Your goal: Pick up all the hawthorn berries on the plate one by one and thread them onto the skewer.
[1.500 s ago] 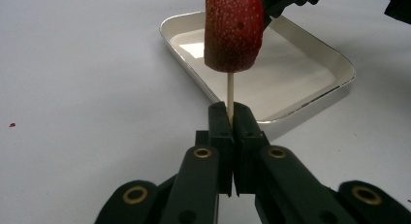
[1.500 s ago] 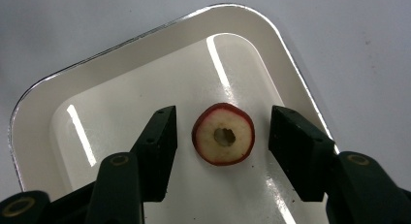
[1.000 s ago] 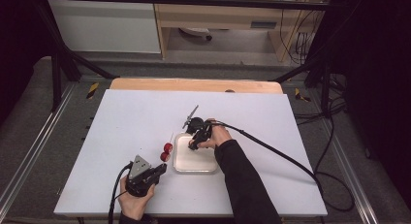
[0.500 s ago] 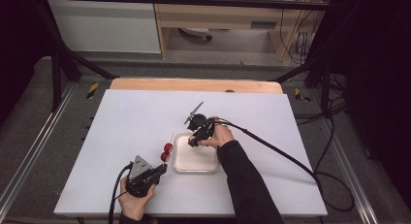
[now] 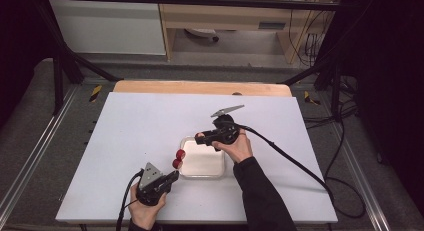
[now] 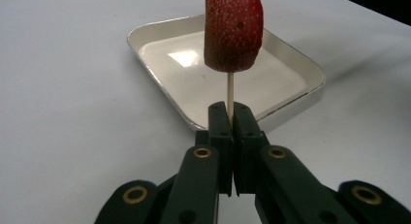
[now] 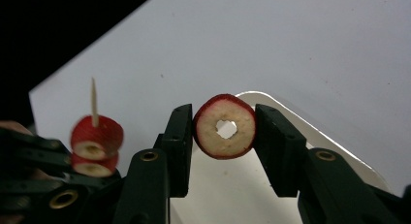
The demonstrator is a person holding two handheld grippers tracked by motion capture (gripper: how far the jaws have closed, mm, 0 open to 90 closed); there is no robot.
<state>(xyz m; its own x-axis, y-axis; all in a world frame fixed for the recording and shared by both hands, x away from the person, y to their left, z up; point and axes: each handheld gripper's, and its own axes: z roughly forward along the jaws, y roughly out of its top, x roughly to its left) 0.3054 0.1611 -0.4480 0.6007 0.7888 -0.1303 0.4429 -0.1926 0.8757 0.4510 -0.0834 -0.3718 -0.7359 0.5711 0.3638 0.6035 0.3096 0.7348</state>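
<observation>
High view, read from the left: left tool [image 5: 170, 177] low near the front edge of the white tabletop [image 5: 125, 126], jaws pinched fully together on the butt of a thin wooden skewer [image 6: 230, 90], evidently to keep the stick steady and its point free for loading. Already threaded: two red strawberry slices [image 5: 177, 159], hanging just off the left rim of the shallow white tray [image 5: 202, 175], which probably serves as the source dish and now looks empty. Left gripper view, same grip up close: black jaws meeting with no gap, skewer rising straight out between them, nearest slice sitting clear above the tips. Further right, over the tray's far left corner: right tool [image 5: 200, 139], jaws part open and pressed on either edge of a third strawberry slice [image 7: 225, 126]. Right gripper view: that slice held face-on, pale flesh and centre hole showing, seemingly so the hole can be lined up with the point. Skewer tip standing left of the held slice, near but not touching. Threading not yet done.
</observation>
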